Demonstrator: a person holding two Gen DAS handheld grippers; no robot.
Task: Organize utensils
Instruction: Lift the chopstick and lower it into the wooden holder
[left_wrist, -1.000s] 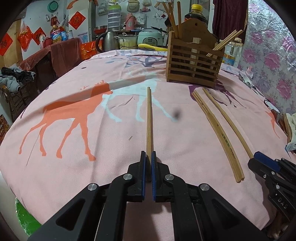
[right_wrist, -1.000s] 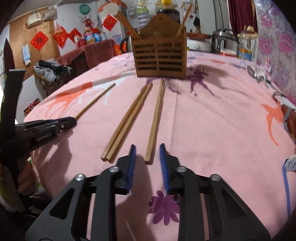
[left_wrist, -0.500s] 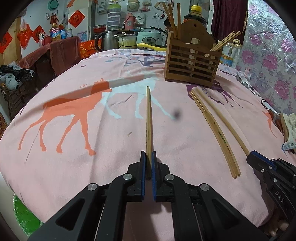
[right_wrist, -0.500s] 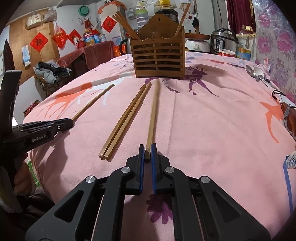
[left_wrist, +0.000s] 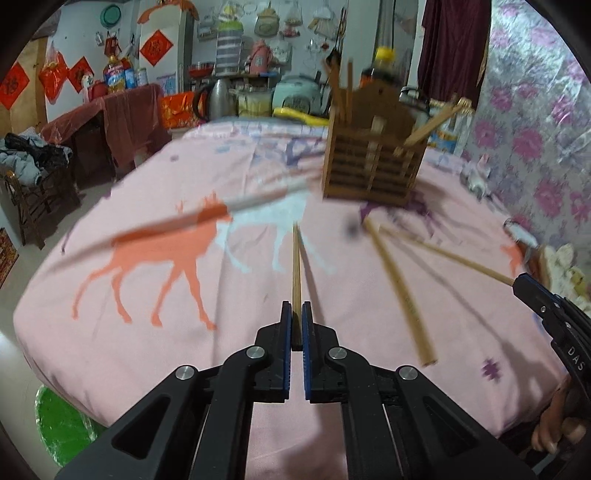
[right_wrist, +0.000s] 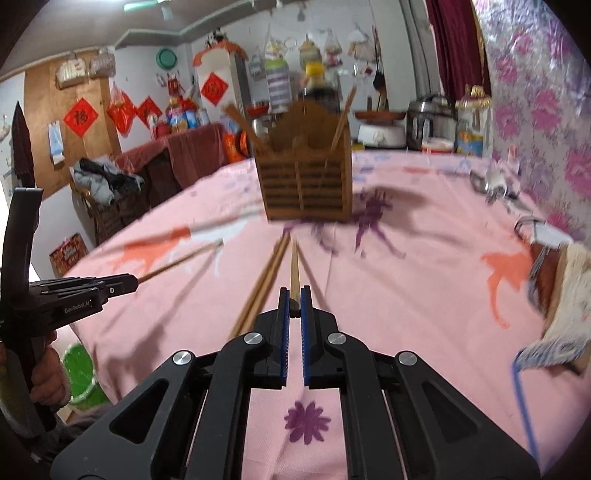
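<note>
My left gripper (left_wrist: 295, 314) is shut on the near end of a wooden chopstick (left_wrist: 296, 269) and holds it lifted, pointing forward. My right gripper (right_wrist: 294, 301) is shut on another chopstick (right_wrist: 294, 269), also lifted. A pair of chopsticks (left_wrist: 397, 291) lies on the pink cloth between us; it also shows in the right wrist view (right_wrist: 264, 284). The wooden slatted utensil holder (left_wrist: 373, 162) stands ahead with several chopsticks in it; it also shows in the right wrist view (right_wrist: 308, 181). The right gripper (left_wrist: 546, 306) and the left gripper (right_wrist: 92, 288) each show in the other's view.
The round table wears a pink cloth with deer prints (left_wrist: 159, 266). Spoons (right_wrist: 491, 182) lie at the far right edge. A towel and a brown object (right_wrist: 554, 280) sit at the right. Kettles, cookers and bottles stand behind the holder. A green bucket (left_wrist: 59, 424) is on the floor.
The right gripper shut on its chopstick. Both grippers then lifted their chopsticks off the cloth and moved toward the holder. The view is blurred by motion.
</note>
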